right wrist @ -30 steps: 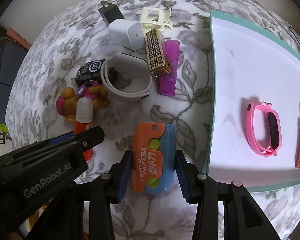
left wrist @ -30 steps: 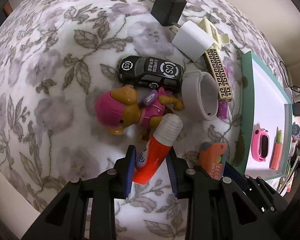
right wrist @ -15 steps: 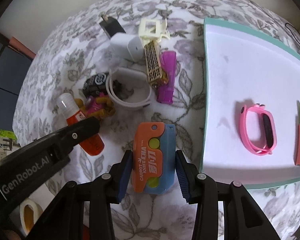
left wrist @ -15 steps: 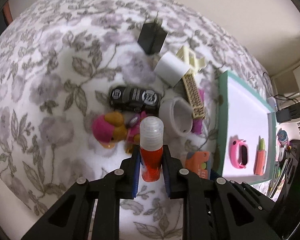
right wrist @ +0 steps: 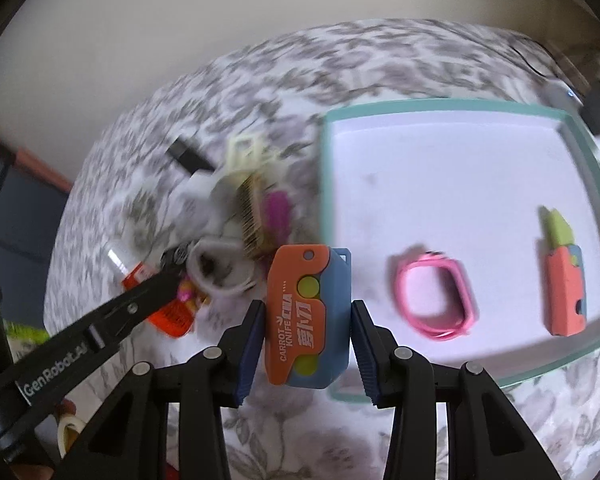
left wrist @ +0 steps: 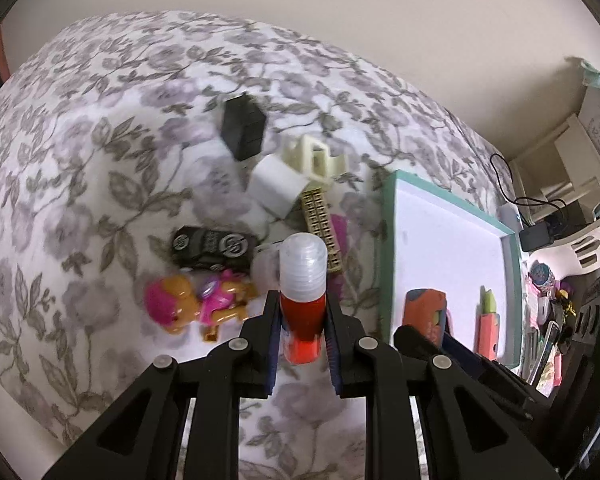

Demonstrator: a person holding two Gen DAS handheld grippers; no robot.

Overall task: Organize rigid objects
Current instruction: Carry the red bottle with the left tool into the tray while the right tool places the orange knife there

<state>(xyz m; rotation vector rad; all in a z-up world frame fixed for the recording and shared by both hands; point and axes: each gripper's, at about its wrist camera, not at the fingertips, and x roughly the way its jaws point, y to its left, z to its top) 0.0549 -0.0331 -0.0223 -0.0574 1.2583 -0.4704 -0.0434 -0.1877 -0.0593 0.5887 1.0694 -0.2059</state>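
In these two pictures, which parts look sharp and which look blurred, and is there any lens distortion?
Left wrist view: the glue stick held in the left gripper is sharp, while the toy car and the tablecloth are slightly smeared. Right wrist view: the carrot knife is sharp, but the tray and the object pile are strongly blurred. Both views bulge like a fisheye, with dark corners.

home room, floral tablecloth (left wrist: 80, 168), toy car (left wrist: 214, 248), phone chargers (left wrist: 278, 186), cluttered shelf (left wrist: 572, 168)

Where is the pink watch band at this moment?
In the right wrist view, the pink watch band lies inside the teal tray, right of the held carrot knife toy.
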